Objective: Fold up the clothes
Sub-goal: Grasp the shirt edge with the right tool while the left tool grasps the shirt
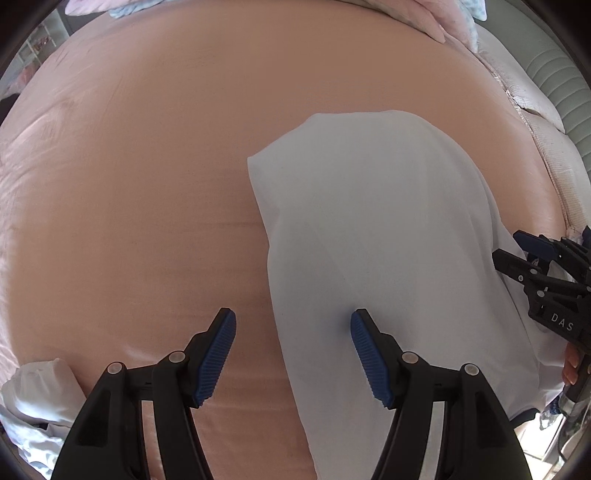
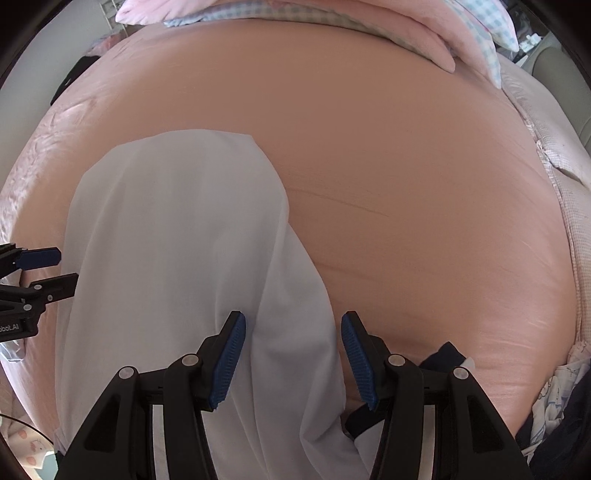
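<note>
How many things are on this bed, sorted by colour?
White: 2, the garment being folded and a crumpled white cloth at the near edge.
Pink: 1, the pillow.
Dark navy: 1, a garment.
Black and blue: 2 grippers.
Total: 6

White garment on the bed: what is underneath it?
The white garment lies on the peach bedsheet, which shows all around it. By the right gripper, dark fabric sits beside its edge. Whatever else lies beneath is covered.
</note>
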Demonstrator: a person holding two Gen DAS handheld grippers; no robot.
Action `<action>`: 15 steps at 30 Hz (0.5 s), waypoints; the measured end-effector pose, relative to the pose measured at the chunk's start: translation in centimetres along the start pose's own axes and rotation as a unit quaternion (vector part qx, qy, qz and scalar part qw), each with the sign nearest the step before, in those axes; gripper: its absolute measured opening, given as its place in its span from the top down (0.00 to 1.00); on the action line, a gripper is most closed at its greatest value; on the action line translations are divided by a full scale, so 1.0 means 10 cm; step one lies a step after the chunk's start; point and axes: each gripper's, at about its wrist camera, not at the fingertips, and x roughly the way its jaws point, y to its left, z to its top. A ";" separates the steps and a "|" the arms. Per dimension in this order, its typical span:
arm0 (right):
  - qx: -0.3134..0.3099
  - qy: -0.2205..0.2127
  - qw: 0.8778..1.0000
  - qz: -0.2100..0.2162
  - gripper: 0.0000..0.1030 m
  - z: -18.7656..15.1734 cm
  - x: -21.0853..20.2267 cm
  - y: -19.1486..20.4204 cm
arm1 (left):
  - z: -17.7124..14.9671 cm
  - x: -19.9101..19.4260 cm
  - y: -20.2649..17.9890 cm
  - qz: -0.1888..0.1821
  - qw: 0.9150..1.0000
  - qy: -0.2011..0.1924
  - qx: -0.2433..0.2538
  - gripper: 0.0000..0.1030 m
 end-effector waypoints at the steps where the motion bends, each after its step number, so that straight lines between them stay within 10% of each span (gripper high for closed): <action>1: 0.007 0.001 1.000 0.007 0.48 0.02 0.00 0.00 | -0.01 0.00 0.03 -0.011 1.000 0.002 -0.009 0.39; 9: 0.085 0.018 0.995 0.041 0.48 0.17 0.20 -0.22 | -0.06 -0.05 0.07 -0.016 1.000 0.005 -0.019 0.39; 15: 0.212 0.004 0.969 0.124 0.48 0.34 0.28 -0.55 | 0.12 -0.11 0.19 -0.013 0.999 -0.005 -0.044 0.39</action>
